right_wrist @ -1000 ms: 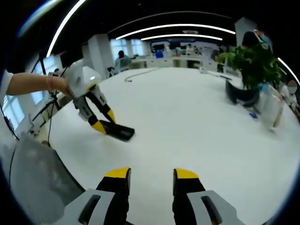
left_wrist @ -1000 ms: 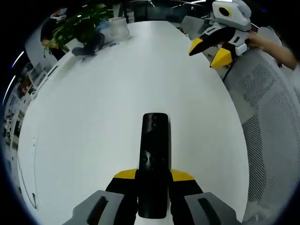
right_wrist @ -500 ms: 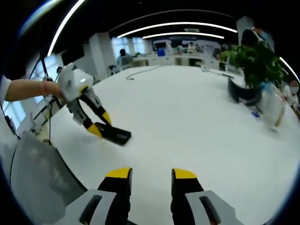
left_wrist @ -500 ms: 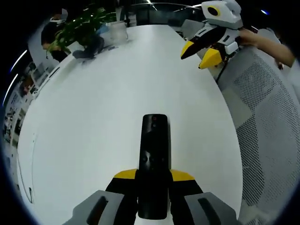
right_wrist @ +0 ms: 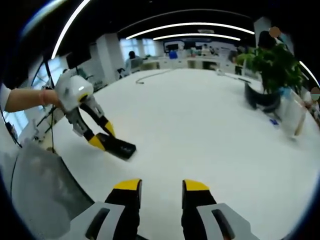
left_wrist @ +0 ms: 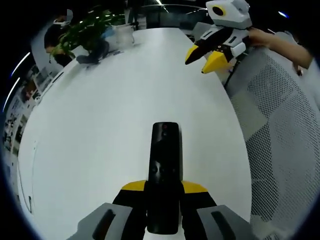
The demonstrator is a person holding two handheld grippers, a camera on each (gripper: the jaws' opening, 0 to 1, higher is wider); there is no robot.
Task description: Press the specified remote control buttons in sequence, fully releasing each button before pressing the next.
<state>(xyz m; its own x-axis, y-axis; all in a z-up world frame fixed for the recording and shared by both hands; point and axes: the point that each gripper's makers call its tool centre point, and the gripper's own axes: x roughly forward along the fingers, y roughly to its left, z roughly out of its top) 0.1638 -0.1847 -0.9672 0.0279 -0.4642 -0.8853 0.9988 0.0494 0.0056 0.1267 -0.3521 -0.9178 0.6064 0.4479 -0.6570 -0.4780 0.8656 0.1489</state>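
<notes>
Black remote control (left_wrist: 164,165) clamped in left gripper (left_wrist: 163,189) near the white table (left_wrist: 115,100) edge; right gripper (right_wrist: 159,186), parted and empty, should descend squarely, one jaw tip leading.

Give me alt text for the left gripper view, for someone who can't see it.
The left gripper clamps a slim black remote control between yellow-tipped jaws above a round white table. At upper right, the right gripper hangs open over the table's edge, beside a white mesh chair.
</notes>
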